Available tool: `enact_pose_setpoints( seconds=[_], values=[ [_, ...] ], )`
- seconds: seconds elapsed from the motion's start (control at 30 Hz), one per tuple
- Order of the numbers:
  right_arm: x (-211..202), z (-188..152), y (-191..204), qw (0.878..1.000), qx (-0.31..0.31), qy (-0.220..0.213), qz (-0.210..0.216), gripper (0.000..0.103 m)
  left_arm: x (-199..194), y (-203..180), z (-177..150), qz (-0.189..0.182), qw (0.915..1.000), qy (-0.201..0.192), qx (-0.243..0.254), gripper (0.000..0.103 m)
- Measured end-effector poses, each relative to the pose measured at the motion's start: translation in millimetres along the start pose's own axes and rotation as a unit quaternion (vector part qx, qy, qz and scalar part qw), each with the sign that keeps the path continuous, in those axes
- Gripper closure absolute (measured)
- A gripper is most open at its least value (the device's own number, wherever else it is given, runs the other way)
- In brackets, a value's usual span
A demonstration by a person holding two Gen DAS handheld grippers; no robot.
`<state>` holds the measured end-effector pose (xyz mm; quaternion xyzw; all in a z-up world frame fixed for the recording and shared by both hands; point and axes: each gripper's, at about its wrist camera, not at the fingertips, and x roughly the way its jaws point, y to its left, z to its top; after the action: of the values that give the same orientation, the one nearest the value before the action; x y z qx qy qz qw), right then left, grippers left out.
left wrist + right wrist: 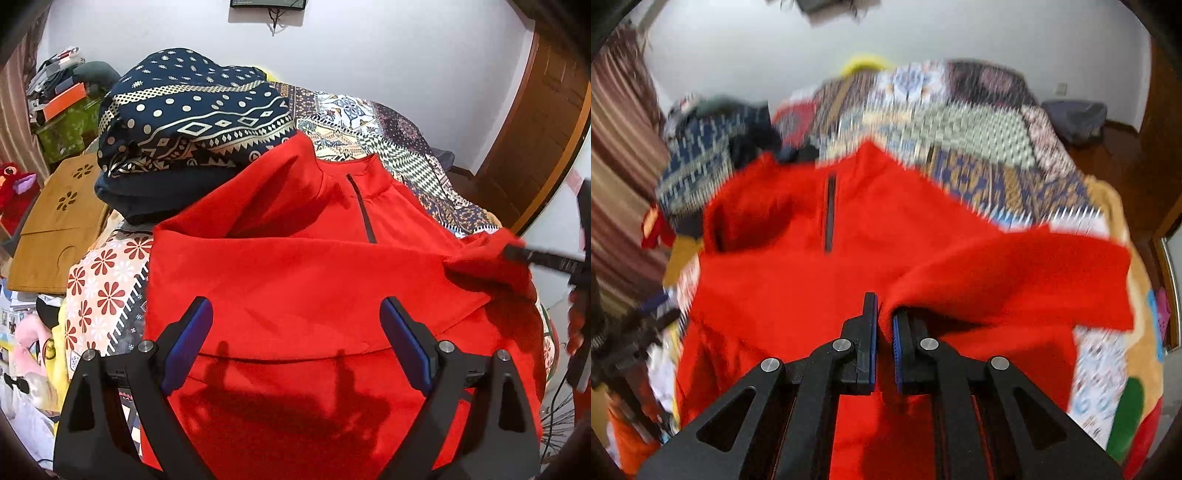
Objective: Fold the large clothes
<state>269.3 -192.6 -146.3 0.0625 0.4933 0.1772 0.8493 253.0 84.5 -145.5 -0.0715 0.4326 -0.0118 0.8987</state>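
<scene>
Left claw: jaws wide apart, hovering above red top, holding nothing. Right claw: jaws clamped on a fold of the top's sleeve.

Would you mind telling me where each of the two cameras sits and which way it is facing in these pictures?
Left wrist view: sits on the left gripper, looks down over the red top on the bed; its open fingers show, nothing between them; the right gripper enters at the right edge.
Right wrist view: sits on the right gripper, angled down at the same top, motion-blurred; its fingers are shut on a fold of red cloth.
Both share the red top, its dark zip and the patchwork bedspread.
</scene>
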Motion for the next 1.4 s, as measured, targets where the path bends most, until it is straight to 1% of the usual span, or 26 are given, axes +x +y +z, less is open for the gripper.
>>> enact_pose_setpoints(
  seconds=[0.07, 0.13, 0.2, 0.27, 0.33, 0.37, 0.43, 0.53, 0.63, 0.77, 0.8, 0.9, 1.07, 1.23, 1.3, 1.33, 1.37, 1.4],
  values=[
    [5, -10, 3, 1.0, -0.014, 0.024, -0.008, 0.095, 3, -3, 0, 0.001, 1.0, 0.005, 0.005, 0.011],
    [3, -15, 6, 0.999, -0.023, 0.033, -0.019, 0.093, 5, -8, 1, -0.003, 0.9999, 0.009, 0.01, 0.011],
    [-5, -18, 5, 0.999, -0.031, 0.027, -0.03, 0.084, 9, -15, 6, -0.018, 0.9997, 0.013, 0.013, 0.011],
    [-19, -19, 1, 0.998, -0.038, 0.011, -0.04, 0.065, 12, -27, 13, -0.027, 0.9992, 0.014, 0.025, 0.011],
    [-35, -20, -4, 0.998, -0.04, -0.017, -0.056, 0.055, 15, -46, 23, -0.032, 0.9983, 0.012, 0.047, 0.011],
    [-43, -21, -6, 0.997, -0.04, -0.033, -0.065, 0.053, 16, -54, 28, -0.037, 0.9977, 0.011, 0.055, 0.011],
    [-61, -21, -15, 0.994, -0.04, -0.059, -0.083, 0.05, 20, -76, 40, -0.051, 0.9958, 0.009, 0.075, 0.011],
    [-80, -21, -34, 0.991, -0.021, -0.083, -0.102, 0.046, 26, -111, 57, -0.075, 0.9915, 0.009, 0.106, 0.011],
    [-94, -22, -57, 0.988, 0.009, -0.102, -0.117, 0.045, 36, -150, 74, -0.096, 0.9855, 0.015, 0.139, 0.011],
    [-104, -26, -87, 0.983, 0.05, -0.112, -0.134, 0.044, 53, -201, 90, -0.122, 0.9751, 0.028, 0.183, 0.011],
    [-105, -28, -97, 0.982, 0.064, -0.113, -0.136, 0.044, 62, -217, 94, -0.13, 0.9712, 0.036, 0.197, 0.011],
    [-105, -32, -117, 0.98, 0.096, -0.11, -0.136, 0.044, 84, -251, 99, -0.143, 0.9635, 0.063, 0.218, 0.011],
    [-100, -43, -140, 0.977, 0.132, -0.102, -0.133, 0.044, 131, -300, 99, -0.177, 0.9484, 0.127, 0.23, 0.011],
    [-96, -52, -157, 0.976, 0.157, -0.094, -0.121, 0.044, 173, -336, 88, -0.181, 0.9321, 0.18, 0.257, 0.011],
    [-93, -53, -160, 0.976, 0.16, -0.089, -0.118, 0.044, 185, -342, 84, -0.186, 0.9286, 0.194, 0.255, 0.018],
    [-92, -54, -161, 0.976, 0.16, -0.088, -0.119, 0.044, 189, -343, 82, -0.192, 0.9276, 0.199, 0.251, 0.036],
    [-91, -54, -162, 0.976, 0.159, -0.087, -0.119, 0.044, 192, -345, 81, -0.196, 0.9266, 0.204, 0.248, 0.052],
    [-90, -54, -162, 0.976, 0.159, -0.086, -0.12, 0.044, 194, -345, 80, -0.201, 0.9252, 0.208, 0.246, 0.058]
  ],
)
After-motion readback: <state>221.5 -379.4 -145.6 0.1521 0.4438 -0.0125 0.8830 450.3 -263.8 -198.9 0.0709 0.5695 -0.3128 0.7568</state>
